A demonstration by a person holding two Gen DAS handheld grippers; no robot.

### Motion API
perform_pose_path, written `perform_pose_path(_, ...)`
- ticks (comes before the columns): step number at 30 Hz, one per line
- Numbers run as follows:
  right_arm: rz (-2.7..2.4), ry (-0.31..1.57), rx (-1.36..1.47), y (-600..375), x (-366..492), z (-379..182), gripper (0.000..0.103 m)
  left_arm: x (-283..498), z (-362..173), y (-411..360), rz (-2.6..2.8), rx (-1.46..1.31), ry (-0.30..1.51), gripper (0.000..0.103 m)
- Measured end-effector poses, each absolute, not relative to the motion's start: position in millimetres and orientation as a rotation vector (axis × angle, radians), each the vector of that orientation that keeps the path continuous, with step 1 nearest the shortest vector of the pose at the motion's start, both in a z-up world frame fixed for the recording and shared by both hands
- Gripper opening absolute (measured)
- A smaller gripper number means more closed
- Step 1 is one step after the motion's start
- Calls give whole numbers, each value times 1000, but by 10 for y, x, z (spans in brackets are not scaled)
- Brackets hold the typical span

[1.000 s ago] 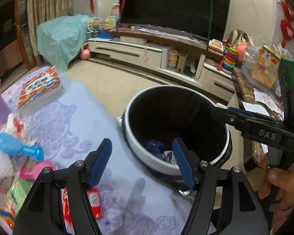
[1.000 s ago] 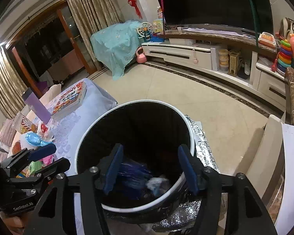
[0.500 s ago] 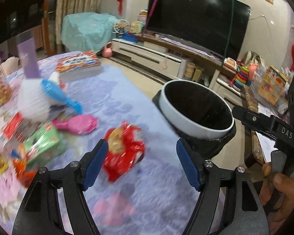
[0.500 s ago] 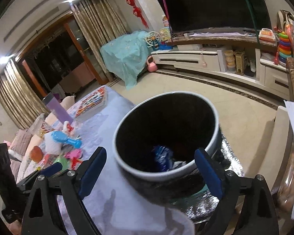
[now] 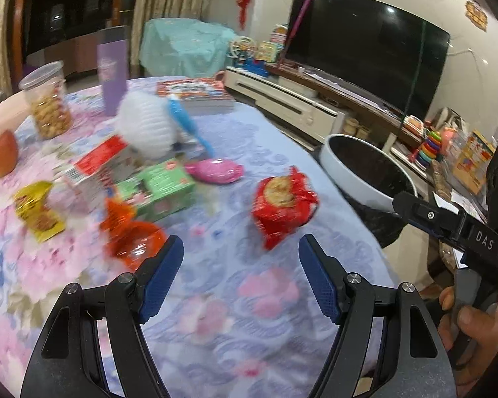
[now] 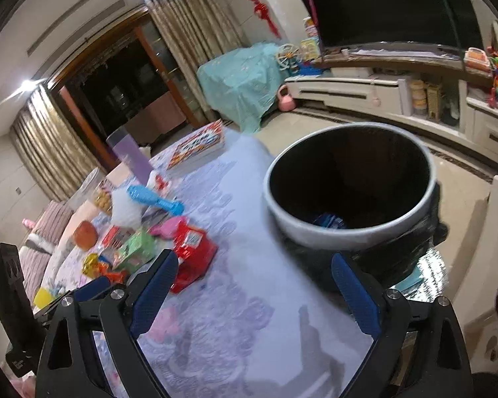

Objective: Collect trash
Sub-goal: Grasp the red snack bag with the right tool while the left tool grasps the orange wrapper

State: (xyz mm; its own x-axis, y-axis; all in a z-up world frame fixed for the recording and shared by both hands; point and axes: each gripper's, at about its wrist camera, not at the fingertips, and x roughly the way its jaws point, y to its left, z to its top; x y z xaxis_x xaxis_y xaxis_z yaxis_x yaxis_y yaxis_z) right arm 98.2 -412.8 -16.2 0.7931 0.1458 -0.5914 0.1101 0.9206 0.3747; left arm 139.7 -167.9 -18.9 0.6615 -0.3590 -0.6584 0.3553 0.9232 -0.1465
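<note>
Litter lies on the flowered tablecloth: a red snack wrapper (image 5: 283, 205), an orange wrapper (image 5: 129, 235), a green box (image 5: 156, 189), a pink packet (image 5: 216, 170) and a yellow wrapper (image 5: 36, 209). My left gripper (image 5: 240, 258) hangs open and empty over the cloth, just short of the red wrapper. The white-rimmed trash bin (image 6: 315, 229) with a black liner stands beside the table edge, blue trash (image 6: 328, 220) at its bottom. My right gripper (image 6: 254, 275) is open wide with nothing in it, near the bin's rim. The red wrapper (image 6: 192, 248) shows to its left.
Farther back on the table are an apple (image 5: 0, 156), a cookie jar (image 5: 48, 106), a purple bottle (image 5: 111, 69), a white plush toy (image 5: 146, 126) and a book (image 5: 196, 94). A TV cabinet (image 5: 282, 99) stands across the floor. A hand (image 5: 464, 328) grips the right tool.
The left view has swung from the bin across to the litter on the table. The right gripper has pulled back from over the bin and its jaws have spread wider.
</note>
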Motion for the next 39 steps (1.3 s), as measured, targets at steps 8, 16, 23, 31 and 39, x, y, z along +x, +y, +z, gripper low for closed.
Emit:
perform_pose_path(8, 85, 701, 402, -3757, 1019, -309, 95, 1360, -268, -1181, -308, -54, 746, 74)
perform_pose_path(16, 133, 737, 389, -3513, 1074, -405, 95, 1405, -419, -946, -261, -83, 788, 75)
perform_pose_path(23, 149, 749, 393, -3437, 1175, -434, 95, 1536, -535, -874, -255, -99, 821, 76)
perform_pose_path(31, 162, 763, 395, -3372, 1359, -522, 95, 1796, -553, -886, -271, -80, 814, 76)
perform_pose_path(39, 172, 772, 413, -3371, 1572, -616, 90, 1959, -671, -957, -286, -44, 850, 39)
